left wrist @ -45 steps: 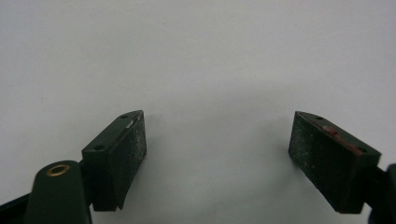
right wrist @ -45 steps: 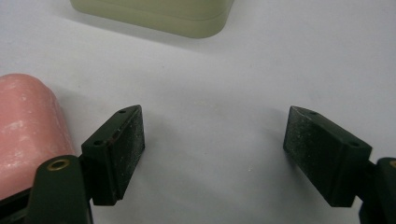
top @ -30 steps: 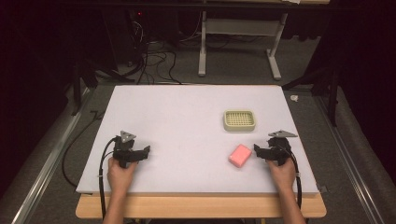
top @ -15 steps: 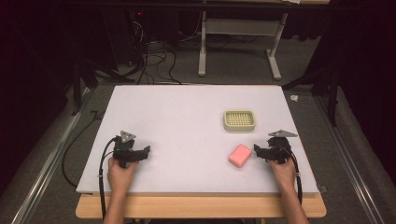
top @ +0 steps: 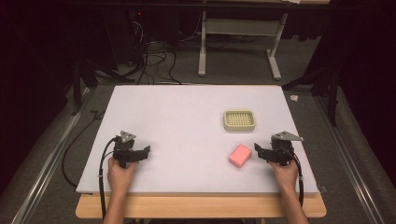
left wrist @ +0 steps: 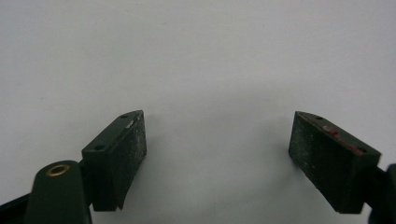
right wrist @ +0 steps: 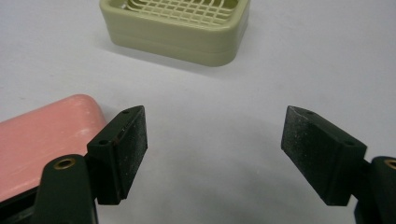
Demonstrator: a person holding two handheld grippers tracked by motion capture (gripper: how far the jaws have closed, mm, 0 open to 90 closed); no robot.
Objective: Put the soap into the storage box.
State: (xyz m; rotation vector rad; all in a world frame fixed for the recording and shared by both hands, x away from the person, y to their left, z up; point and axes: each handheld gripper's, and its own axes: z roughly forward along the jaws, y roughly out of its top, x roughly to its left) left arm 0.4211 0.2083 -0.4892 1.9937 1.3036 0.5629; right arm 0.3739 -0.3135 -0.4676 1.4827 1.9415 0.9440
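- Soap bar (top: 240, 155), pink and rectangular, lay flat on the white counter (top: 177, 116), just beside my right tool (top: 259, 150) and toward the counter's middle from it.
- Its long axis ran on a diagonal in the high view, from near-left to far-right, so 1 corner pointed roughly at the right tool's tips.
- In the right gripper view the bar (right wrist: 42, 135) sat outside the left-hand pad (right wrist: 128, 154), not between the pads; whether it touched that pad I could not tell.
- My right tool (right wrist: 215, 156) had its jaws spread wide with nothing between them but bare counter.
- My left tool (top: 145, 151) rested well apart on the other side, jaws likewise spread and empty (left wrist: 217, 156), so the right hand (top: 285, 172) was plainly the nearer 1.
- The green slotted soap dish (top: 239, 120) stood farther out, beyond the bar; in the right gripper view it (right wrist: 177, 28) lay ahead.
- I judged the next move needed the right tool shifted sideways toward the bar, to straddle its short width.
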